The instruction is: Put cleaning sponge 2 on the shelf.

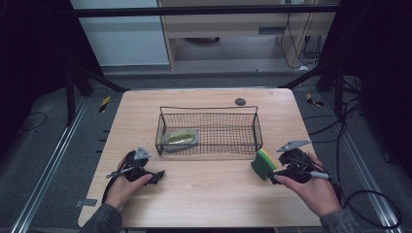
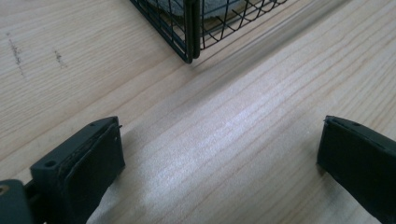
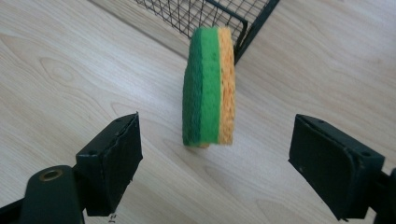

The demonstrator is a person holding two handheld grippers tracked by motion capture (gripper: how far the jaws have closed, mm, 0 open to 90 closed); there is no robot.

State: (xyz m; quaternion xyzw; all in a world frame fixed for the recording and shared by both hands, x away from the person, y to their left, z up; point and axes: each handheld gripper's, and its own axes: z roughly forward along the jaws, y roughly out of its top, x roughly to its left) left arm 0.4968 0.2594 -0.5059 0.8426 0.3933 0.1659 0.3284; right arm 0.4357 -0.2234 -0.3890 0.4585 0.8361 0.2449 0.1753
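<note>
Your sponge [image 3: 208, 86], green scouring face beside yellow foam, stands on its narrow edge on the table [image 1: 204, 194], at about four o'clock from the wire basket [image 1: 209, 130] and just off its near right corner. Your right gripper [image 3: 212, 156] has its jaws spread wide either side of the sponge with clear air on both flanks, so nothing is gripped yet. Balanced like that, it could topple if one pad arrives first, or slide toward the mesh at twelve o'clock. Close evenly and centred. Your left gripper [image 2: 219, 149] is also wide open and empty over bare wood, the basket corner at its twelve o'clock; drifting forward could snag the wire and shift the dish [image 1: 180, 138] inside.
</note>
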